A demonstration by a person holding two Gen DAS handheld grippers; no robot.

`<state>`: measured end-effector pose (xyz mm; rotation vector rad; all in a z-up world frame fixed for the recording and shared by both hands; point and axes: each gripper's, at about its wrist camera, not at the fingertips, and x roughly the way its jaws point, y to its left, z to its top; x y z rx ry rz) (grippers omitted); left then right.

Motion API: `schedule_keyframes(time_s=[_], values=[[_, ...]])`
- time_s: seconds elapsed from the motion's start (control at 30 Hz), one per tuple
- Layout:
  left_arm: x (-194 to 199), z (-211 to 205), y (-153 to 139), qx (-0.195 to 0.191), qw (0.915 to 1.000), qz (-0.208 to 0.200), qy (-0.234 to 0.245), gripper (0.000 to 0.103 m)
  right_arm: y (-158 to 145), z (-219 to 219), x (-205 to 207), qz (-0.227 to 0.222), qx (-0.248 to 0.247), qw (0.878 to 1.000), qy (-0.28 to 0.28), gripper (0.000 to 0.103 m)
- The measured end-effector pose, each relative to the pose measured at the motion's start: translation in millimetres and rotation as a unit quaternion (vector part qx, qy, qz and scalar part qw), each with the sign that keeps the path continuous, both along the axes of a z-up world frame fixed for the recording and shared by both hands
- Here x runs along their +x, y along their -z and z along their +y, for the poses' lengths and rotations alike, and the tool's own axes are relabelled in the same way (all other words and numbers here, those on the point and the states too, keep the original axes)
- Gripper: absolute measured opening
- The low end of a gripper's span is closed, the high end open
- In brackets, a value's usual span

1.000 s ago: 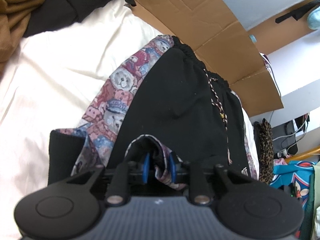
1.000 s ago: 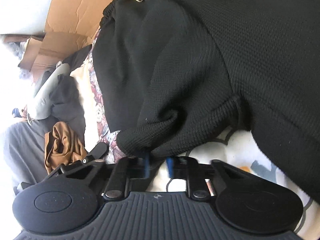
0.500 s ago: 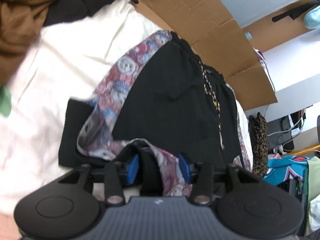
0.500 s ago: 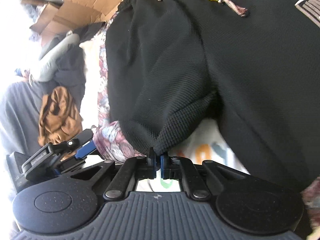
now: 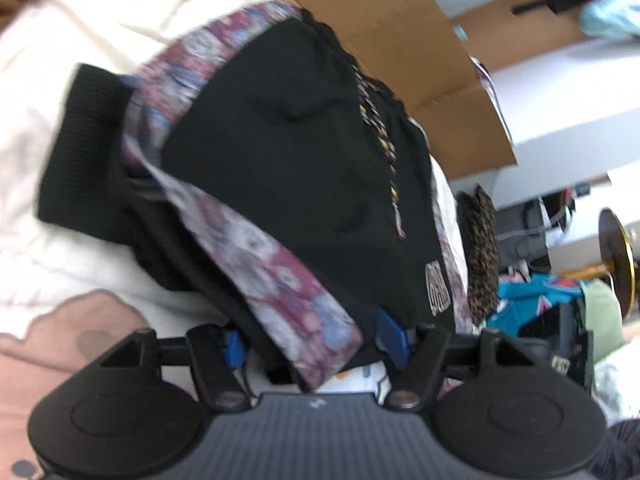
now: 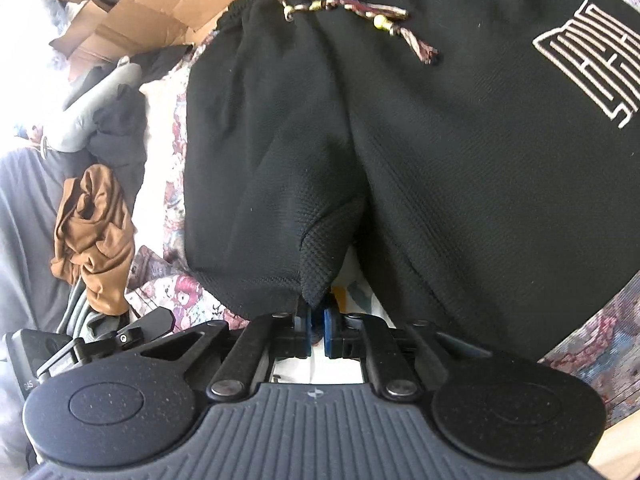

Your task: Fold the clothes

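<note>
Cream bedding (image 5: pixel 100 20) carries black shorts (image 6: pixel 460 160) lying on a patterned garment (image 5: pixel 272 256). Left gripper (image 5: pixel 316 340): jaws just been opening, patterned hem loose between them. Right gripper (image 6: pixel 316 330) pinches the shorts' crotch. Folding barely begun; both garments still need folding.

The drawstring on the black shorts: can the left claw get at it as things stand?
Probably yes. The drawstring lies exposed on top of the black shorts, ahead of the left claw, whose jaws have just been opening. Only the patterned fabric between them needs clearing.
</note>
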<state>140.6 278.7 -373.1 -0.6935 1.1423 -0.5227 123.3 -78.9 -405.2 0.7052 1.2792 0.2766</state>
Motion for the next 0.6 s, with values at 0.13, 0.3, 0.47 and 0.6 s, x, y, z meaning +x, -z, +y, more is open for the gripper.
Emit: schedule_keyframes(time_s=[0.13,0.3,0.47,0.6], values=[[-2,-15,10,0.011,0.9992,-0.010,0.037,0.068,6,9,-3,0.006,0.003,1.000,-0.005,0.008],[-5,-31,19,0.068,0.9931,-0.025,0.092,0.067,9,16,-5,0.012,-0.004,1.000,-0.011,0.024],[0,-22,15,0.052,0.9948,-0.019,0.086,0.036,12,20,-10,0.018,-0.004,1.000,-0.022,0.031],[4,-6,10,0.043,0.9971,-0.024,0.058,0.031,14,26,-11,0.019,0.007,0.999,-0.034,0.031]])
